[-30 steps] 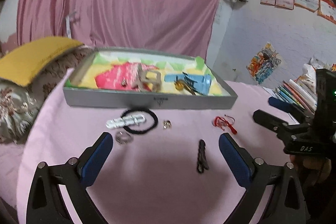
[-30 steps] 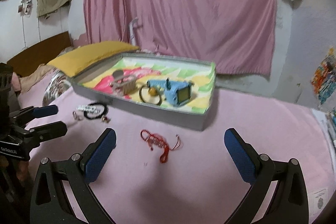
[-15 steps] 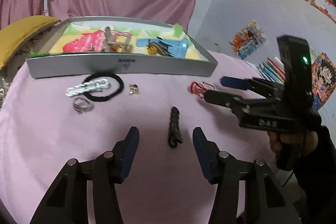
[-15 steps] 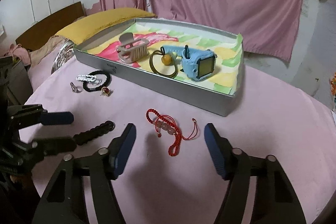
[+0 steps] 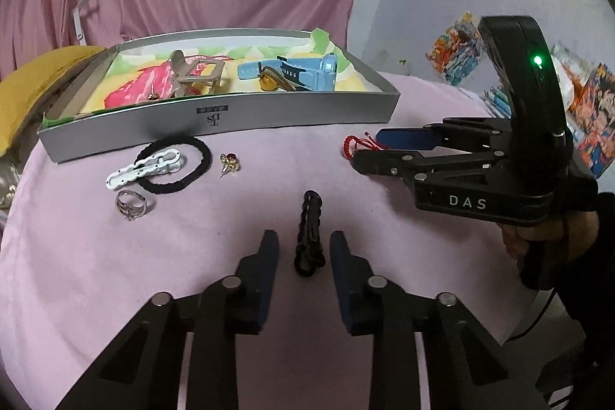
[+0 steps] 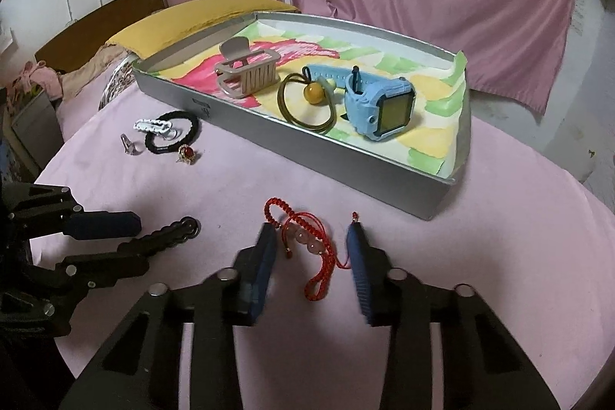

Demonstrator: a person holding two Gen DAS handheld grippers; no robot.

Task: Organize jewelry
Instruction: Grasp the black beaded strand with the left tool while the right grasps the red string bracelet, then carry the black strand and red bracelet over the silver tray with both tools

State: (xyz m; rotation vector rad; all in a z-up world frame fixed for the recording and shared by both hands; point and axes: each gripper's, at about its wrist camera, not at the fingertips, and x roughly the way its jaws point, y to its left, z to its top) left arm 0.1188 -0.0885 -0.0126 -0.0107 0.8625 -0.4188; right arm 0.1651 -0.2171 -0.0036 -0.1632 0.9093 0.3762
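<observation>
A black beaded hair clip (image 5: 309,233) lies on the pink cloth between the fingers of my left gripper (image 5: 303,241), which is open around it without touching. A red cord bracelet (image 6: 307,244) lies between the fingers of my right gripper (image 6: 312,237), also open. The grey tray (image 5: 230,120) at the back holds a beige claw clip (image 6: 248,72), a blue watch (image 6: 378,104) and an olive hair tie with a yellow bead (image 6: 307,102). The right gripper also shows in the left wrist view (image 5: 369,146), and the left gripper in the right wrist view (image 6: 130,237).
On the cloth in front of the tray lie a black hair tie (image 5: 177,164), a white clip (image 5: 144,171), a silver ring (image 5: 131,204) and a red-stone earring (image 5: 230,162). A yellow pillow (image 6: 200,14) lies left of the tray. The round table's edge curves at right.
Both grippers have moved forward and down and narrowed. The left now straddles the black clip and the right straddles the red bracelet.
</observation>
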